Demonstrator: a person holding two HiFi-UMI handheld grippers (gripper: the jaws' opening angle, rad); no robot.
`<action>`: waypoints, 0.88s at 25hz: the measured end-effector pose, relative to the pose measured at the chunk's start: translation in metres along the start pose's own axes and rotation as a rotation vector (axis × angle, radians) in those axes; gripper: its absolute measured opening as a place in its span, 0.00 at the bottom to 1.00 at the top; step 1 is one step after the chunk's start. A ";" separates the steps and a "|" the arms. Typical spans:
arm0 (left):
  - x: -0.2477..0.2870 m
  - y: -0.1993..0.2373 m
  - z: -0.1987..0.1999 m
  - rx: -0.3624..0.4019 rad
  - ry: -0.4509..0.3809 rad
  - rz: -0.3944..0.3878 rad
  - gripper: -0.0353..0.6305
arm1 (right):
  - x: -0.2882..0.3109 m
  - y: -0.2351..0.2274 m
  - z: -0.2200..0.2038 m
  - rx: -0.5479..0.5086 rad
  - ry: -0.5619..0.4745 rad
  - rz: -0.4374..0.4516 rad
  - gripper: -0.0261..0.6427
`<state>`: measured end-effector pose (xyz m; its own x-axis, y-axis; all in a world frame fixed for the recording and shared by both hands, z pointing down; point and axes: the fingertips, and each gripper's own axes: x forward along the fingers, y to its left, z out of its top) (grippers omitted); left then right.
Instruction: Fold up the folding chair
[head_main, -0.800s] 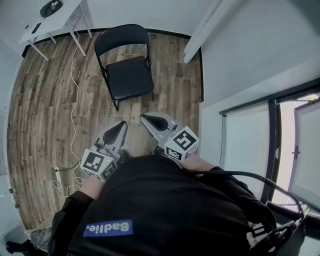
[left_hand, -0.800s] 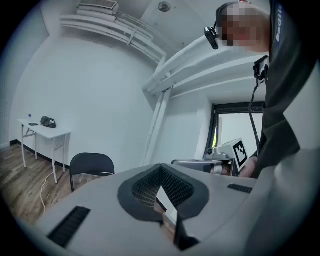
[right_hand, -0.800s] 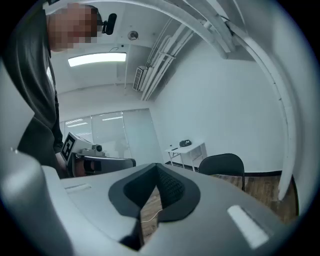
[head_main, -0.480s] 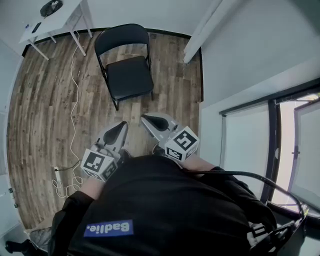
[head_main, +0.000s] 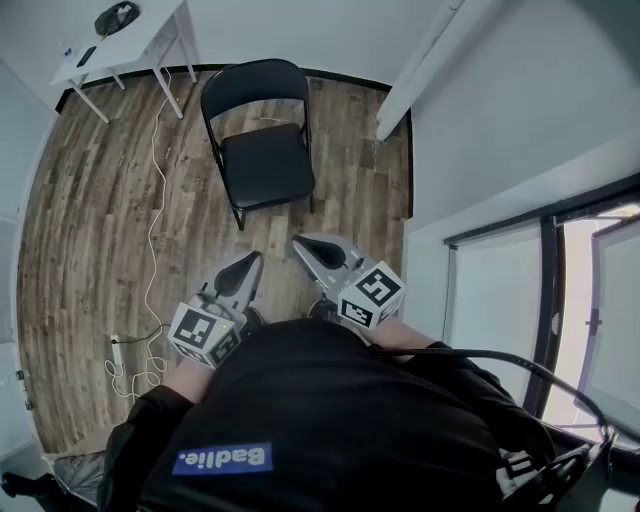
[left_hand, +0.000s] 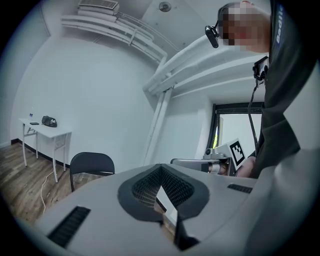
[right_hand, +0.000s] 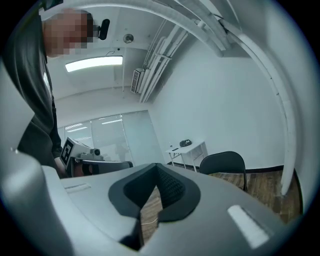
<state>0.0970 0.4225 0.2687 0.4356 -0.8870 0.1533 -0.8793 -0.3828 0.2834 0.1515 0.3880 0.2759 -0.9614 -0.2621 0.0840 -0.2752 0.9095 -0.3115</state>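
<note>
Wood-plank floor (head_main: 90, 220) fills most of my head view, and the black folding chair (head_main: 262, 160) stands on it still unfolded, seat flat and backrest upright toward the far wall. A white column (head_main: 420, 60) slants along the wall off the chair's right side. Beyond the chair's left side, against the same wall, stands a white desk (head_main: 130, 45). A dark object (head_main: 117, 17) lies on top of it, though I cannot make out what it is. On the near side of the chair, well apart from it, both grippers are held out in front of the person's dark top, side by side and pointing roughly toward the seat. The left gripper (head_main: 248, 262) has its jaws pressed together with nothing between them; in its own view only a sliver of floor and wall shows behind the meeting pads. The right gripper (head_main: 301, 243) is the same, jaws closed and empty, with the chair off to its right in its own view. A thin white cable (head_main: 152, 190) trails over the floor past the chair's left side, running from the desk to a power strip (head_main: 117, 350) on the near side of the chair.
</note>
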 end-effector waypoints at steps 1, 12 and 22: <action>0.002 -0.001 0.000 -0.002 -0.001 0.002 0.06 | -0.002 -0.002 0.000 0.000 0.000 0.002 0.04; 0.023 -0.004 0.008 -0.015 -0.013 0.050 0.06 | -0.017 -0.028 0.013 -0.009 0.011 0.026 0.04; 0.055 -0.014 -0.009 -0.029 -0.001 0.108 0.06 | -0.031 -0.057 0.000 -0.025 0.047 0.079 0.04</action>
<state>0.1352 0.3817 0.2811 0.3383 -0.9230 0.1832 -0.9151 -0.2773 0.2928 0.1972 0.3446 0.2909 -0.9791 -0.1746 0.1047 -0.1982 0.9346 -0.2953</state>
